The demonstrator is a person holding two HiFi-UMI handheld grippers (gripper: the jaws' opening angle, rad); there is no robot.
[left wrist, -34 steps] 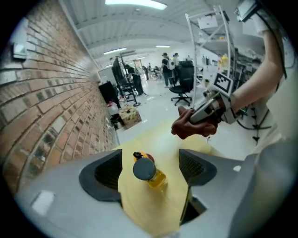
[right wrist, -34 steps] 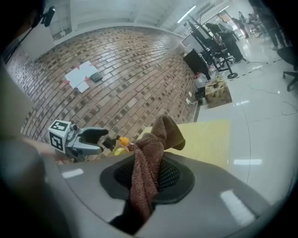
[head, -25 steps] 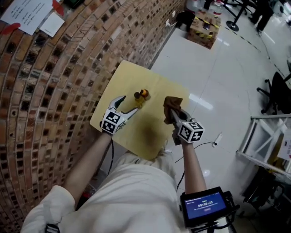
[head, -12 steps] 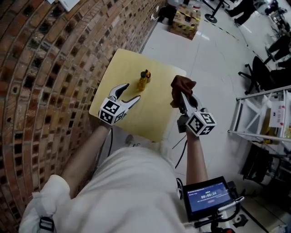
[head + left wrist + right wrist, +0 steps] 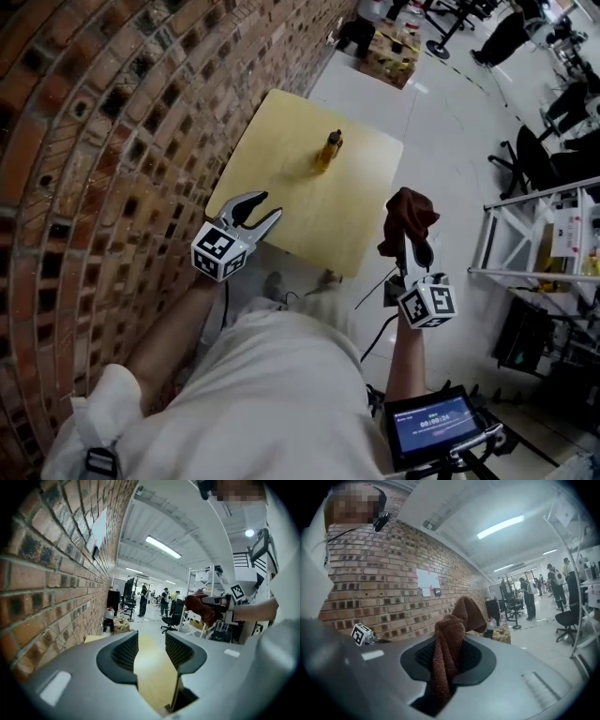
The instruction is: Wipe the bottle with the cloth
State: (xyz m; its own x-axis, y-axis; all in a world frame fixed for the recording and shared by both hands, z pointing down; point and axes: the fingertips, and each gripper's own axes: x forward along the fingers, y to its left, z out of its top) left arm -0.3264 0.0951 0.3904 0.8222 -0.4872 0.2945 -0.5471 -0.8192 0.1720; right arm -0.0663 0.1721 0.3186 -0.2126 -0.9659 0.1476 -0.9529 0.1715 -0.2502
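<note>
Your bottle (image 5: 327, 150) shows too small in the head view for you to tell its cap or label. The lower end of the cloth (image 5: 461, 609) vanishes between the jaws of your right gripper (image 5: 449, 645). The figures on the screen (image 5: 439, 427) are too small to read.

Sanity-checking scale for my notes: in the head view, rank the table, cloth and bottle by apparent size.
1. table
2. cloth, though it is held up nearer the camera, which inflates it
3. bottle

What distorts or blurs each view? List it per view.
Head view: wide lens bows the brick wall; the bottle is small but distinct. Left gripper view: fisheye, dark corners, bright ceiling light. Right gripper view: fisheye, dark corners; the cloth looms sharp up close.
</note>
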